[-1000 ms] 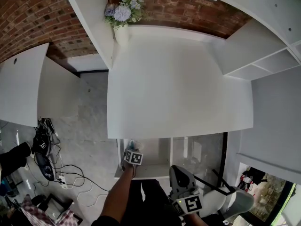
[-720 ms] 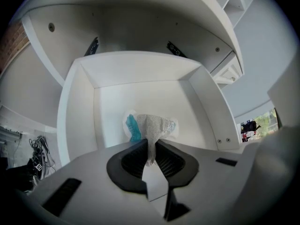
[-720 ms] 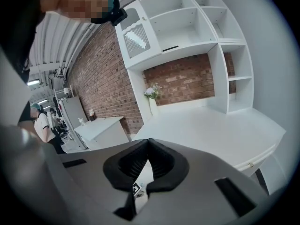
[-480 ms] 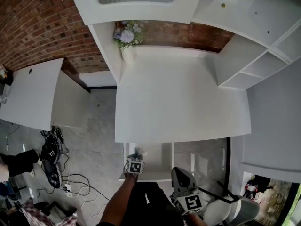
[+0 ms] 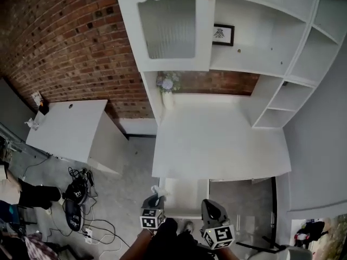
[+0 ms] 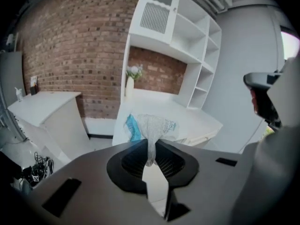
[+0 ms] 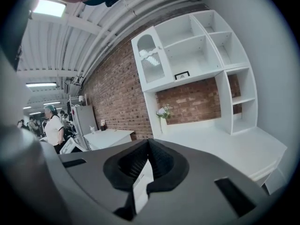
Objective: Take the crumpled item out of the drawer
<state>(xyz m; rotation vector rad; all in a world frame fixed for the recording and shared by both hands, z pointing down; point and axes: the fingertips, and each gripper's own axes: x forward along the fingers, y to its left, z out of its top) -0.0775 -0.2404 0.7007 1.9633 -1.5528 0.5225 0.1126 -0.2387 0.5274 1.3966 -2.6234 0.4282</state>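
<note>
The crumpled item (image 6: 151,125) is a thin clear-and-white wrapper with a blue patch, bunched into a tail. My left gripper (image 6: 150,148) is shut on that tail, and the rest of the wrapper fans out above the jaws. In the head view the left gripper (image 5: 154,203) holds the crumpled item (image 5: 158,190) at the left front corner of the open white drawer (image 5: 190,195) under the desk. My right gripper (image 5: 212,216) hangs to the right of the drawer. Seen from its own camera, the right gripper (image 7: 147,145) is shut with nothing in it.
A white desk (image 5: 217,140) carries a vase of flowers (image 5: 168,84) below white shelving (image 5: 260,42). A second white table (image 5: 70,129) stands to the left. Cables and bags (image 5: 76,199) lie on the floor. People (image 7: 54,125) stand far off.
The left gripper has closed on the wrapper and drawn it back from inside the drawer to its front left corner. The head view has tilted up to take in the shelving.
</note>
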